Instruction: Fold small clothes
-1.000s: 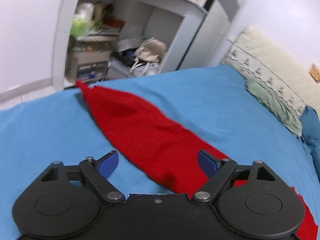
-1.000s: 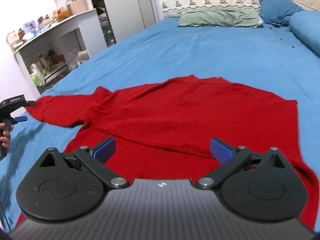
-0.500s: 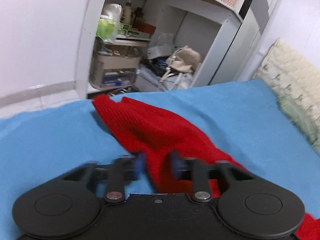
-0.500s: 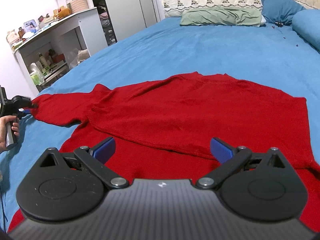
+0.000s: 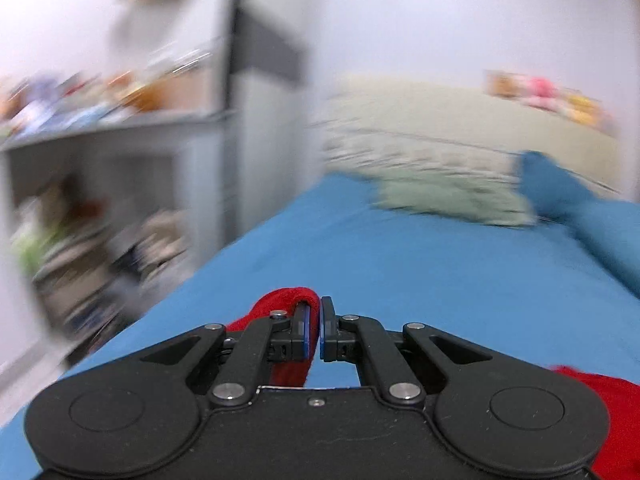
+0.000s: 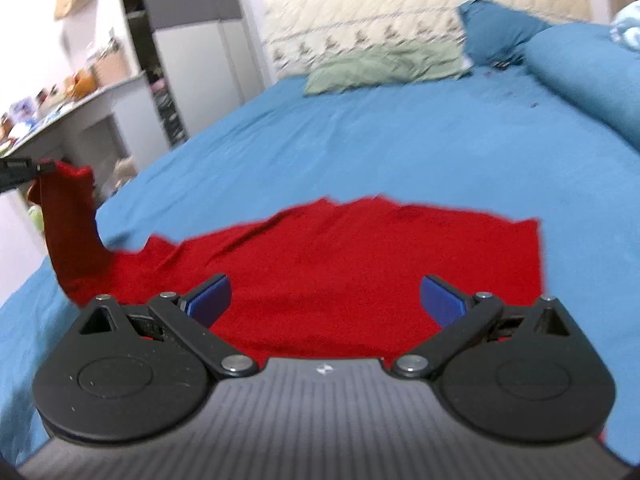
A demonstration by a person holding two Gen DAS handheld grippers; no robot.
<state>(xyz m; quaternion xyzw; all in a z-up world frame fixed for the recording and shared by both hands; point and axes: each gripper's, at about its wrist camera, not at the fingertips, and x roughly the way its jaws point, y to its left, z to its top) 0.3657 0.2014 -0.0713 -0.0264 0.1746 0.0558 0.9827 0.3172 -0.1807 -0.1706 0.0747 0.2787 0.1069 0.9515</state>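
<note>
A bedroom: blue bedsheet (image 5: 420, 264), a pale green pillow (image 5: 452, 200) at the headboard, cluttered shelves (image 5: 100, 184) off to one side, all smeared by motion in my left wrist view. There my left gripper (image 5: 314, 330) has its jaws pressed nearly together on the cuff of the red sweater (image 5: 280, 304), which bunches up over the left pad; I pinch the sleeve end so the whole sleeve follows when I carry it across.

From my right wrist view, the red sweater (image 6: 340, 264) lies spread flat on the bedsheet (image 6: 360, 140), body towards me. Its left sleeve (image 6: 72, 232) rises off the bed to the left gripper (image 6: 38, 168) at the frame's edge. My right gripper (image 6: 324, 300) hangs over the sweater's near part with jaws spread wide, empty, probably ready to steady the body.
</note>
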